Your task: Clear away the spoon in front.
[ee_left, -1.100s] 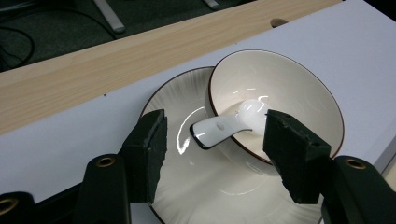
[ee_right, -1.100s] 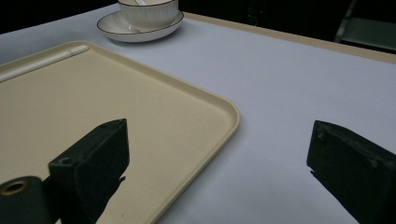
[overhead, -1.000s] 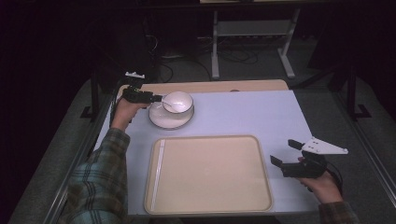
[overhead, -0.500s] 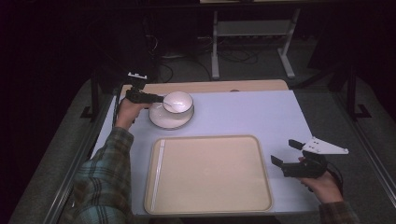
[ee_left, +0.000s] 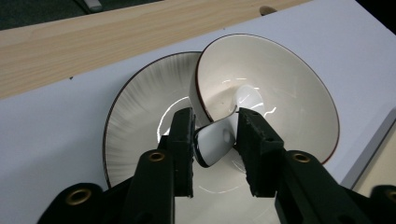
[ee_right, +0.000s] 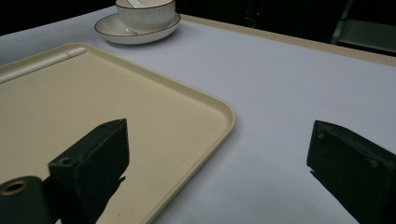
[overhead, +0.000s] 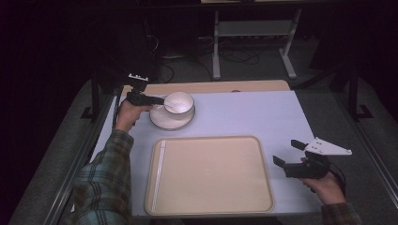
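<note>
Left tool (ee_left: 215, 140) of mine is closing in on the white spoon handle (ee_left: 214, 145), which is lying between its jaws; whether both pads are pressing it yet, I cannot tell. Its scoop is resting inside the bowl (overhead: 179, 103), which is sitting on a saucer (overhead: 164, 120) at the far left of the counter (overhead: 253, 115). Right tool (overhead: 292, 155) is hovering spread wide at the near right, beside the beige tray (overhead: 211, 173).

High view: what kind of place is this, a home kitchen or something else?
Probably a lab or recording room, not a kitchen. The table has a plain white cover and a metal frame, cables and a metal stand sit on grey carpet behind it, and the surroundings are dark.
</note>
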Action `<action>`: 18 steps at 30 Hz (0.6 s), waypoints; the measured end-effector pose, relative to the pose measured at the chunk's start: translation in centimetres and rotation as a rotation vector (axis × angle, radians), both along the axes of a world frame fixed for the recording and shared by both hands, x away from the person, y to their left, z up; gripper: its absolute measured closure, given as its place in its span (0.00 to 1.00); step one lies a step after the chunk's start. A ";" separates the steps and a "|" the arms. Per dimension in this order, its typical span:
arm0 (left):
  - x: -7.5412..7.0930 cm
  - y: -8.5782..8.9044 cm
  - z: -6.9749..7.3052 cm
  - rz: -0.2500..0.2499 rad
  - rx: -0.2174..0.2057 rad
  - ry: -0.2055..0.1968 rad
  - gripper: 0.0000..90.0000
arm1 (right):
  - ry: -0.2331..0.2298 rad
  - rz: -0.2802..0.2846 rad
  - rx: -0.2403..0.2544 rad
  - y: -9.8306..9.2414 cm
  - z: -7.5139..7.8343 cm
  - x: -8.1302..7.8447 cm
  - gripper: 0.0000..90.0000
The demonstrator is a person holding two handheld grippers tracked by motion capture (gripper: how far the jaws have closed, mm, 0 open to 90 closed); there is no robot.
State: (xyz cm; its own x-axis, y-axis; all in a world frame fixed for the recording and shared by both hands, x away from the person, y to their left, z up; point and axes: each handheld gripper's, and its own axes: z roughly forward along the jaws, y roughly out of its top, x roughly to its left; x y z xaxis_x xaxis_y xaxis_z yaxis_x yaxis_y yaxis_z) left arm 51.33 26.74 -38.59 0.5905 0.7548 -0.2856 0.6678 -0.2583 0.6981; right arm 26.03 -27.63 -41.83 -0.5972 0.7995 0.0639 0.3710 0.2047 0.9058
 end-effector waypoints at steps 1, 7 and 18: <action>-0.2 0.0 0.0 -0.004 -0.005 0.000 0.77 | 0.000 -0.001 0.001 0.0 0.0 0.0 0.06; -1.2 0.4 0.0 -0.034 -0.068 0.010 0.85 | -0.006 0.001 -0.001 0.2 0.2 -0.1 0.06; -2.0 0.3 0.8 -0.055 -0.136 -0.007 0.95 | -0.006 0.002 -0.001 0.3 0.2 -0.2 0.06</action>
